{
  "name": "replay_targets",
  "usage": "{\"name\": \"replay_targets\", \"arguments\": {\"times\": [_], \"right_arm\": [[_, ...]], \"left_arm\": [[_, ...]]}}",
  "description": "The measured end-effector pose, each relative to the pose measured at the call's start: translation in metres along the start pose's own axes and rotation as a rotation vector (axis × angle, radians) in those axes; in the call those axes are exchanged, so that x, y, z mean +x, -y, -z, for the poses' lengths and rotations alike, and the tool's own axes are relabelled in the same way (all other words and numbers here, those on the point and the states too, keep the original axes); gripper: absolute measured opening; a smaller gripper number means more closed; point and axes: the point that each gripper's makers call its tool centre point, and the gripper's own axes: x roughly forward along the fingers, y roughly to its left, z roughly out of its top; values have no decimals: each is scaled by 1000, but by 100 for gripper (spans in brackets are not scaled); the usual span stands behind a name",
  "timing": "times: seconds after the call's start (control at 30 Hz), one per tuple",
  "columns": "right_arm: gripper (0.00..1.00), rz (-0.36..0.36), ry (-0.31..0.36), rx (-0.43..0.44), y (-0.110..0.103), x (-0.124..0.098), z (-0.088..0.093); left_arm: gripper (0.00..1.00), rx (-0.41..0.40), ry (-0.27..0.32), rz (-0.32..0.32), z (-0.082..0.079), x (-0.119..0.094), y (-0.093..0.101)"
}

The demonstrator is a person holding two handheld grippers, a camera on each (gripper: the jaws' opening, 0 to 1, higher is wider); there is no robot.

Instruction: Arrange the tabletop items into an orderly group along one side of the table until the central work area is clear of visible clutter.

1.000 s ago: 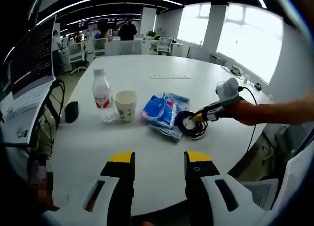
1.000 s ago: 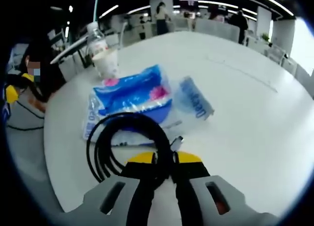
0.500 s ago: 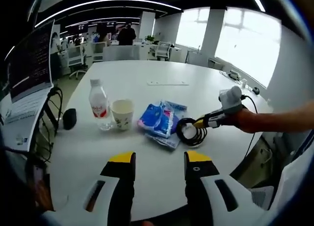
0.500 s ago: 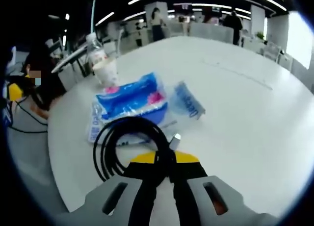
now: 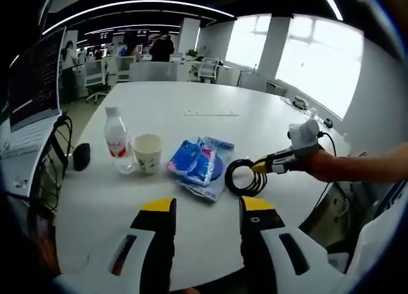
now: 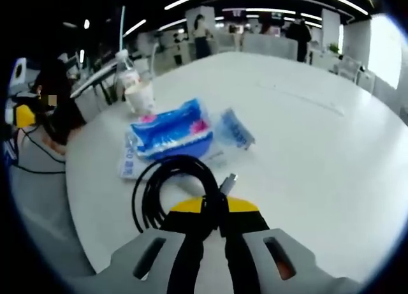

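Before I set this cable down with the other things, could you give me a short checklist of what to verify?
1. Hold on the cable: ok. The right tongs are shut on the coiled black cable.
2. Coil intact: ok. The loops stay together, with one plug end sticking out beside the tongs.
3. Group to join: ok. The water bottle, paper cup and blue tissue packs sit in a row on the white table.
4. Free spot beside the packs: ok, bare tabletop there.
5. Left tongs: ok, open, holding nothing.
6. Coil fully lifted off the table: cannot tell.
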Motion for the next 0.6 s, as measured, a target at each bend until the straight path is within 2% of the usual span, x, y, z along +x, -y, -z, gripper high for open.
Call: {"name": "replay_targets", "arguments": {"times": [0.13,0.43,0.5,0.53,0.6], "right_arm": [[9,8,3,18,3,-6,4],[9,25,-18,53,7,-14,17],[9,30,-23,93,8,-15,20],[9,40,-23,143,10,-15,24],[9,49,-30,173,14,-15,29]], "left_arm": [[38,-27,1,11,2,2,3],[38,-8,-10,27,6,6,12],[39,-7,-10,31,5,7,13],[39,-5,-10,31,5,8,13],[39,-6,-7,33,4,8,13]]}}
